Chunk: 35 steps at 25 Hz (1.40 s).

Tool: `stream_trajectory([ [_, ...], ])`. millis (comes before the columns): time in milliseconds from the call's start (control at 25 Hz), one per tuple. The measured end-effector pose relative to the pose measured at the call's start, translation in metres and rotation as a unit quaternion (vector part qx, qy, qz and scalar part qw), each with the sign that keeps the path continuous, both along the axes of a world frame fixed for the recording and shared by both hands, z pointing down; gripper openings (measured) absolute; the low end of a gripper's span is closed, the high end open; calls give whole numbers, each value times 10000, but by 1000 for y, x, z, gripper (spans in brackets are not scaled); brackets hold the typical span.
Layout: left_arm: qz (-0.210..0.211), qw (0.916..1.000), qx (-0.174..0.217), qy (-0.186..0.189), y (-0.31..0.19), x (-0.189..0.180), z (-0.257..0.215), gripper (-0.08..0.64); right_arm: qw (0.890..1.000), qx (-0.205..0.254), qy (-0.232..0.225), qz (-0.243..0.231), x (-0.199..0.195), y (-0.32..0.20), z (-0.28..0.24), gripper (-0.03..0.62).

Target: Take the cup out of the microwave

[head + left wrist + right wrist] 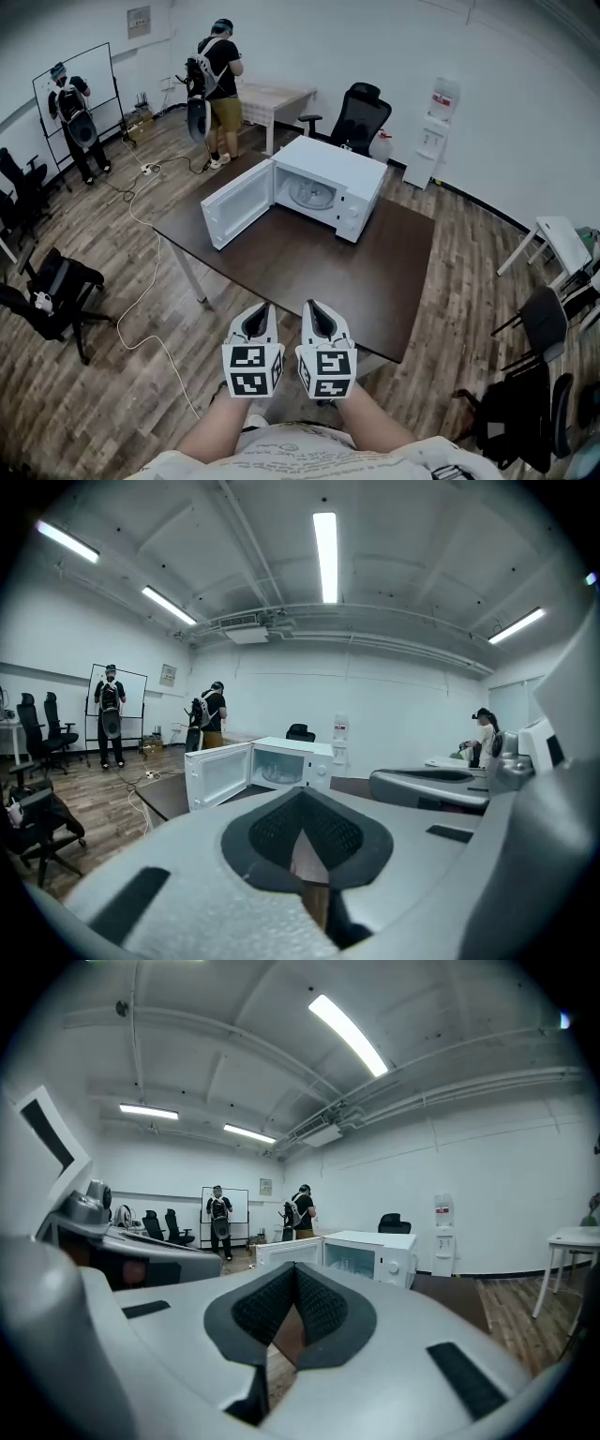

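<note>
A white microwave (pixel 330 172) stands at the far side of a dark brown table (pixel 309 272), its door (pixel 236 203) swung wide open to the left. Inside the cavity lies a pale round shape (pixel 313 195); whether that is a cup or only the turntable I cannot tell. The same microwave (pixel 281 761) is small and distant in the left gripper view, and the microwave (pixel 370 1252) is equally distant in the right gripper view. My left gripper (pixel 258 315) and right gripper (pixel 316 312) hover side by side over the table's near edge, far from the microwave. Both are shut and hold nothing.
Two people (pixel 217 80) (pixel 73 112) stand at the back left near a whiteboard (pixel 80 80). Black office chairs (pixel 52 291) (pixel 358 114) (pixel 536 323), a water dispenser (pixel 436 131), a light desk (pixel 277 98) and a floor cable (pixel 141 281) surround the table.
</note>
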<state>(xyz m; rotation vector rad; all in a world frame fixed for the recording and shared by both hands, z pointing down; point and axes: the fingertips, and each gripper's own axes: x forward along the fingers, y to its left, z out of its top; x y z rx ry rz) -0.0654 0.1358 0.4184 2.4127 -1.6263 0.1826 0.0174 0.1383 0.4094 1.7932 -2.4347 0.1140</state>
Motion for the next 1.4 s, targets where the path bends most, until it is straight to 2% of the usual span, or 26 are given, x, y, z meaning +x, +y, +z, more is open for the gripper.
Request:
stream_trajectory([
  [520,396,9990,86,206,-41,-69,-1,14,9991,154,-78,392,-67,-35,-11,14],
  [960,559,9984,-18,113,-73,-78,13,14,9984,51,-110,554,-76,-68,1,14],
  [1200,546,9985,-6,28,-108,-76,14,14,9963,148,-396,749,-65,-104,-2,14],
  [1400,509,9987,1,-44,-150,-69,17,14,9966,152,-421,686,-60,-150,1,14],
])
